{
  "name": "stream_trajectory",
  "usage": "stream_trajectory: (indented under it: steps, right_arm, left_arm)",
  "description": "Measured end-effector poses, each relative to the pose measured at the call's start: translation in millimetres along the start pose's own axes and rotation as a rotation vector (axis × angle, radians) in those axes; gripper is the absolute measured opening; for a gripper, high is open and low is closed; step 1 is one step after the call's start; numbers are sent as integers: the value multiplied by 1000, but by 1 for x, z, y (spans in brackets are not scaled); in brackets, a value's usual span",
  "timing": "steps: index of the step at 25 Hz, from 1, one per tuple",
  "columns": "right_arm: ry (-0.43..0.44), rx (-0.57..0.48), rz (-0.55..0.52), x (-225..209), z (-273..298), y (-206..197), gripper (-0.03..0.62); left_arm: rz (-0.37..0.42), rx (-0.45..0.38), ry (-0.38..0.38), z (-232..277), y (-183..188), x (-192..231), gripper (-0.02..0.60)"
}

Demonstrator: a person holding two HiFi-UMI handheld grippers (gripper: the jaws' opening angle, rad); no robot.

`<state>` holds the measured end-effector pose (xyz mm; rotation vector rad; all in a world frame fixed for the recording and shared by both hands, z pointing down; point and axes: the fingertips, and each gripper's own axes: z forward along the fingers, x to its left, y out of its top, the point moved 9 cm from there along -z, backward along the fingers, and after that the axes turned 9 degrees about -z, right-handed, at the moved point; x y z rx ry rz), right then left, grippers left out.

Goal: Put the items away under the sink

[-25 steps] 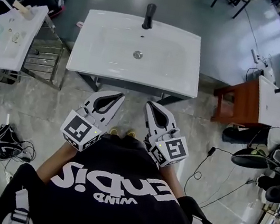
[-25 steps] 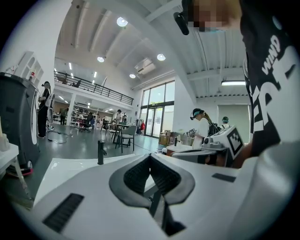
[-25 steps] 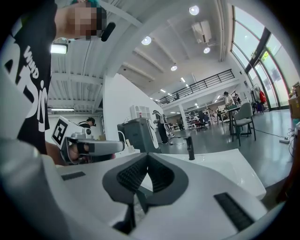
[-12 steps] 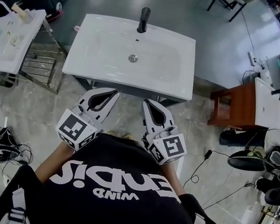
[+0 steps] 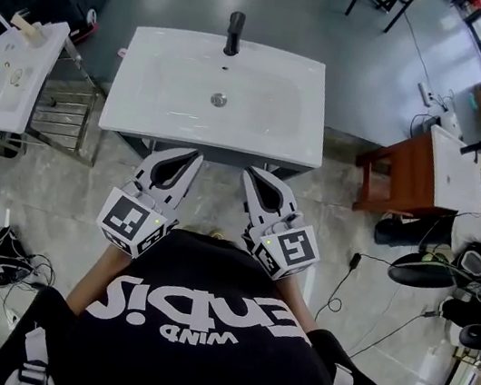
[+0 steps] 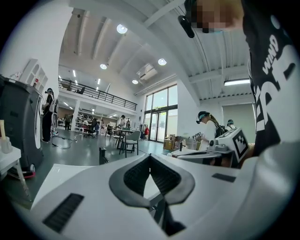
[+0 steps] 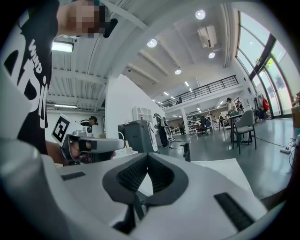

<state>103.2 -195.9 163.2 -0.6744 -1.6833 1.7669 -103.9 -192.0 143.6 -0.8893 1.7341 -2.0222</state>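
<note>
- Head view is showing almost nothing changing over the last second. The sink (image 5: 143,119) is drifting slightly leftward in frame, while you are keeping both grippers side by side just short of its near edge.
- Your left gripper (image 5: 194,158) is staying clenched, its tips meeting on nothing, and the left gripper view is showing the same empty pinch.
- Your right gripper (image 5: 249,173) is doing the same, jaws pressed together with nothing between them.
- No items to put away are showing in any view. The basin is lying bare apart from the faucet (image 5: 235,29) and the drain (image 5: 218,98).
- The dark unit (image 5: 224,157) under the sink is peeking out below the rim. I am judging the task as not yet started, so you are probably needing to find the items first.
</note>
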Motion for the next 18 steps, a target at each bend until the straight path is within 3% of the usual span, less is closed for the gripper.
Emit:
stream_trajectory:
  steps: [18]
  right_arm:
    - [-40,5,1,-4,-12,-3,18]
  left_arm:
    - [-8,1,4,-2,-6,-5,20]
